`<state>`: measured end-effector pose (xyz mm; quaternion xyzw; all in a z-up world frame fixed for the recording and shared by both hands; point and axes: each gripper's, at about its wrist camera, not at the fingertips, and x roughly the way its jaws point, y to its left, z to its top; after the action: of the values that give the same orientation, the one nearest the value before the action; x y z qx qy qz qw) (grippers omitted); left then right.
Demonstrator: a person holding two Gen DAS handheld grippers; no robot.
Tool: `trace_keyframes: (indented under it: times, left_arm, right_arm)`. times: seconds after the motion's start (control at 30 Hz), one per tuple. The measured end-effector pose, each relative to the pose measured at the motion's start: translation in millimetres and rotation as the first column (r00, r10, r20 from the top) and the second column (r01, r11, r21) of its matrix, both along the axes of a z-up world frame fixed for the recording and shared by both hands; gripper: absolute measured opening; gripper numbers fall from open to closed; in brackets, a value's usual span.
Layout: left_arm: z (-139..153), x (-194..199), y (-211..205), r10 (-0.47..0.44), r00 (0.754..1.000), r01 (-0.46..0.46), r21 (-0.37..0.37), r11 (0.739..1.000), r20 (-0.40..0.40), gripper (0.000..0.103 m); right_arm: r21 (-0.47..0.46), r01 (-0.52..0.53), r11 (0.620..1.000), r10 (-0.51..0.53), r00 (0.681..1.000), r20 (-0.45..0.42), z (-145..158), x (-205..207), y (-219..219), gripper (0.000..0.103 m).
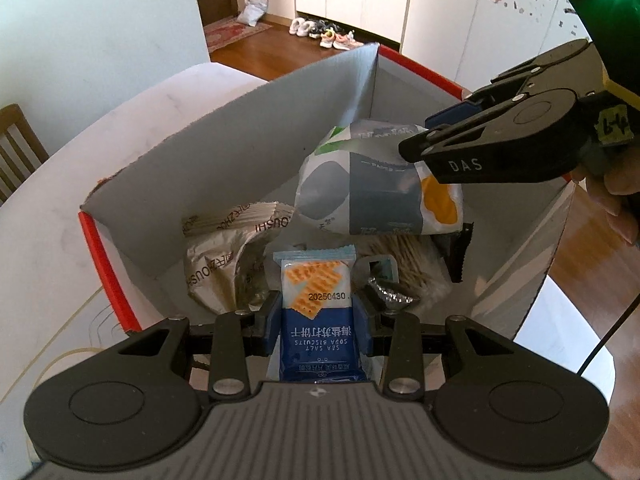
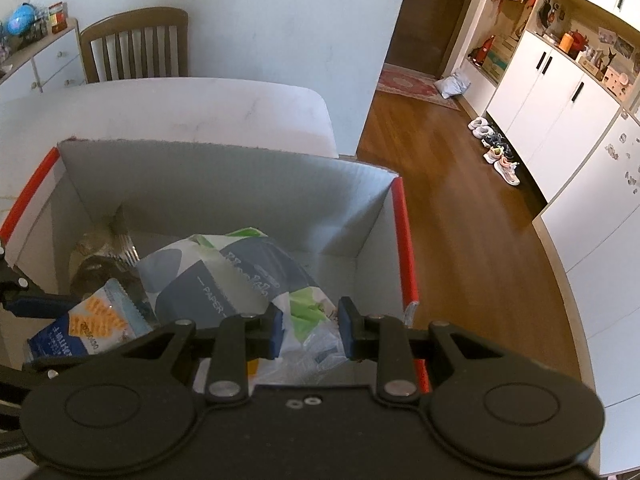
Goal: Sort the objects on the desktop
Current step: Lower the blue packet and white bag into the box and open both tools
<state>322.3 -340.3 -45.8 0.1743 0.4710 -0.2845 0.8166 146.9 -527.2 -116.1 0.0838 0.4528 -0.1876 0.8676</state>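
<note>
While both packs hang over the box point(image 1: 248, 128) | left gripper point(image 1: 316, 312) clamps biscuits point(image 1: 316, 300), lower centre | right gripper point(image 2: 308, 326) clamps tissue pack point(image 2: 224, 276) | next: part the jaws, drop both in.

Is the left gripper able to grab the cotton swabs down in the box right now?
Probably not yet. The left gripper is already shut on the biscuit packet, so its fingers are full. The cotton swabs also lie partly under the tissue pack that the right gripper holds.

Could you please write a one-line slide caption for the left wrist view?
Left gripper holds a soda biscuit packet over the cardboard box while the right gripper grips a tissue pack.
</note>
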Motion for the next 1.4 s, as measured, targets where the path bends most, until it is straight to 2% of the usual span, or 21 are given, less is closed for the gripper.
trace_keyframes:
  times: [0.33, 0.77, 0.87, 1.03, 1.4]
  left_arm:
    - [-6, 11, -10, -0.021, 0.998, 0.023, 0.028, 0.999, -0.061, 0.036]
    - [-13, 26, -17, -0.025, 0.991, 0.033, 0.062, 0.998, -0.131, 0.037]
    - [-10, 24, -16, -0.026, 0.991, 0.033, 0.05, 0.998, -0.13, 0.04]
    - [-2, 20, -12, -0.017, 0.994, 0.02, 0.029, 0.999, -0.108, 0.059]
    - [11, 13, 4, -0.006, 0.997, 0.004, -0.021, 1.0, -0.076, 0.059]
  right_arm:
    - [0.015, 0.007, 1.0, -0.007, 1.0, -0.003, -7, -3, -4, 0.026]
    - [0.039, -0.002, 0.999, 0.001, 1.0, 0.013, 0, -15, -6, 0.035]
    - [0.043, -0.002, 0.999, 0.001, 1.0, 0.021, 4, -17, -7, 0.037]
    - [0.057, 0.0, 0.998, -0.002, 0.999, 0.038, 11, -22, -8, 0.037]
    - [0.071, -0.003, 0.997, -0.002, 0.997, 0.073, 28, -35, -5, 0.038]
